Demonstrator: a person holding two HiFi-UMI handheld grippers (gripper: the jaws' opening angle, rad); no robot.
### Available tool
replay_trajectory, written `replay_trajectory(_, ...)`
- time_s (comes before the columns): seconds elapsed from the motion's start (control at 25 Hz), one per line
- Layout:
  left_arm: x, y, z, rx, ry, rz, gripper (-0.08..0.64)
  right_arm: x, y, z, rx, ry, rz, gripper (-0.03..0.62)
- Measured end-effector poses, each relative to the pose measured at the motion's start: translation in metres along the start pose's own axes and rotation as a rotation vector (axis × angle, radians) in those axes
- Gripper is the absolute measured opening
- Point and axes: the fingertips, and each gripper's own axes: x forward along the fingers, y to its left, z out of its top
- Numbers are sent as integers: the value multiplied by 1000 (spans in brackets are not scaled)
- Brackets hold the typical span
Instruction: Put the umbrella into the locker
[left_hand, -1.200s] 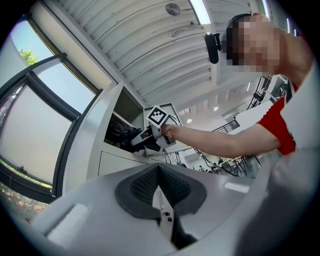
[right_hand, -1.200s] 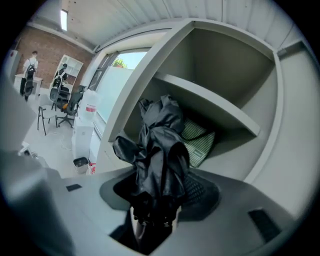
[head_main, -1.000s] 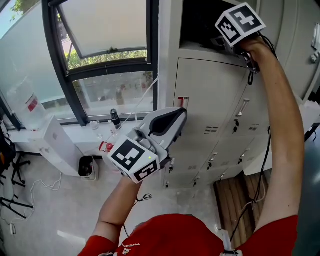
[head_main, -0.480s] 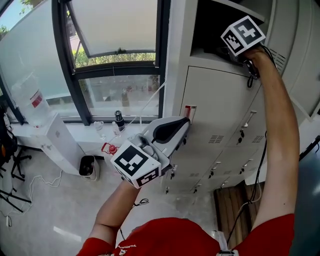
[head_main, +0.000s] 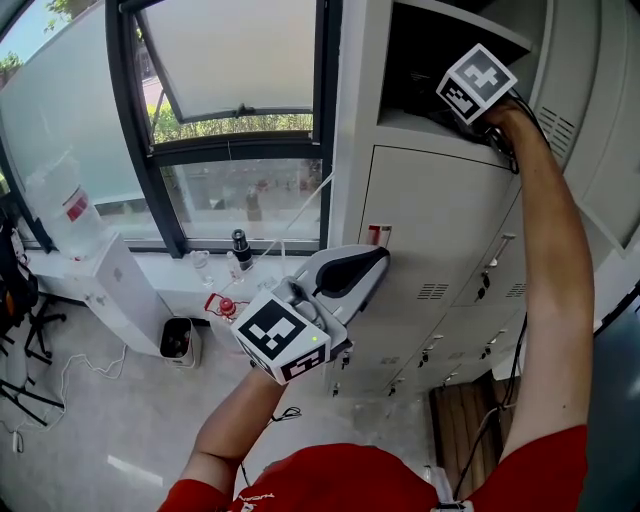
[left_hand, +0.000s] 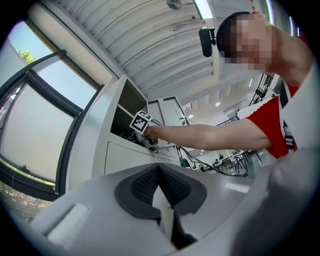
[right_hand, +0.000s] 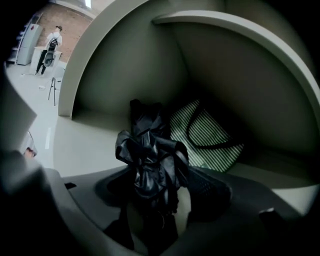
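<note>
A black folded umbrella lies inside the open top compartment of the grey locker, its crumpled cloth pointing inward. My right gripper reaches into that compartment with the umbrella between its jaws. The jaws are opening, and a pale gap shows beside the umbrella at the right pad. In the head view only its marker cube and the arm show at the compartment's mouth. My left gripper is held out at waist height in front of the lower locker doors, shut with nothing in it.
A striped bag lies at the back of the compartment, just right of the umbrella. Closed locker doors fill the space below. A window, a bottle on the sill, a white cabinet and a small bin are at the left.
My right gripper has shifted a little further along the compartment's mouth and rolled slightly. The left gripper has stayed where it was.
</note>
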Motion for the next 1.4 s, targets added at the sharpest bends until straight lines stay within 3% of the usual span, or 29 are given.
replay_trajectory(0.28,4,-5,-4,-26,-7,-6,5,-33,1,12,31,-93,1,282)
replay_trajectory(0.52,12,-13,6,-30,-40,-14,5,-108,2,34,143,-353,-19,281)
replay_trajectory(0.68,16,-16,12,-38,-59,-22,5,-151,20,29,206,-526,-39,276)
replay_trajectory(0.76,18,-19,14,-40,-65,-27,5,-171,32,20,258,-619,-55,213)
replay_trajectory(0.88,19,-20,16,-48,-73,-24,5,-197,61,-1,356,-758,-47,130)
replay_trajectory(1.04,19,-22,20,-55,-80,-21,5,-213,119,-28,433,-895,-7,120)
replay_trajectory(1.4,9,-34,15,-57,-77,-13,5,-193,235,-81,563,-941,37,86)
